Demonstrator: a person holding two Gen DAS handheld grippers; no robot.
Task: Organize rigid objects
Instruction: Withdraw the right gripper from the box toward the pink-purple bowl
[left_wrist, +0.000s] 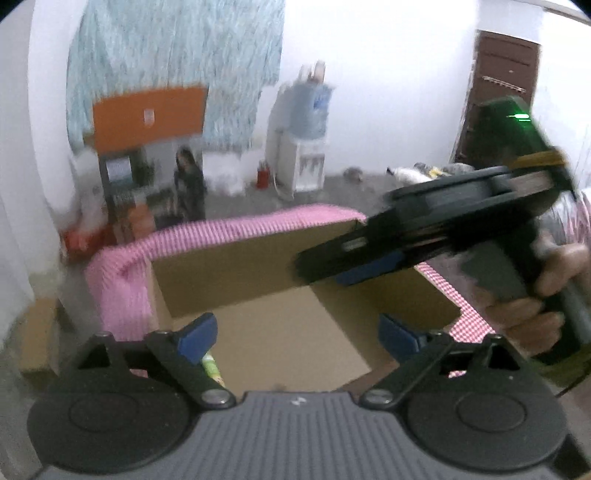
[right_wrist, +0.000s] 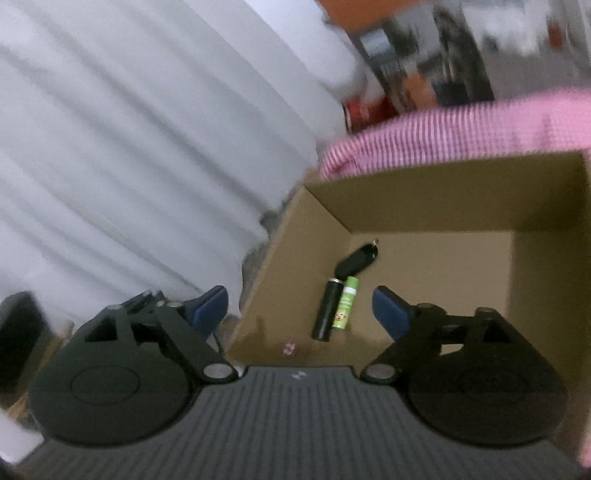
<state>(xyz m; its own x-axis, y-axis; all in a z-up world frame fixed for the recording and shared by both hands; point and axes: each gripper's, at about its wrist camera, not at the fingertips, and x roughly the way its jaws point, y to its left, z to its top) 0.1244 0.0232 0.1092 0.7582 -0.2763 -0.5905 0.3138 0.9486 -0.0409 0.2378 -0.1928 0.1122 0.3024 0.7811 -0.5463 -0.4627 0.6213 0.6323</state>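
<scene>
Both my tongs gape empty — left tongs (left_wrist: 297, 334), right tongs (right_wrist: 299, 308). In the cardboard box (right_wrist: 443, 192), green tube (right_wrist: 345, 302) and black cylinder (right_wrist: 327, 310) lie touching, long axes toward twelve o'clock — nearest my right.

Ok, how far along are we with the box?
Done: a black tube, a green tube and a black key fob lie in the cardboard box. In hand: nothing; left tongs and right tongs are open, empty. What remains is out of view.
</scene>
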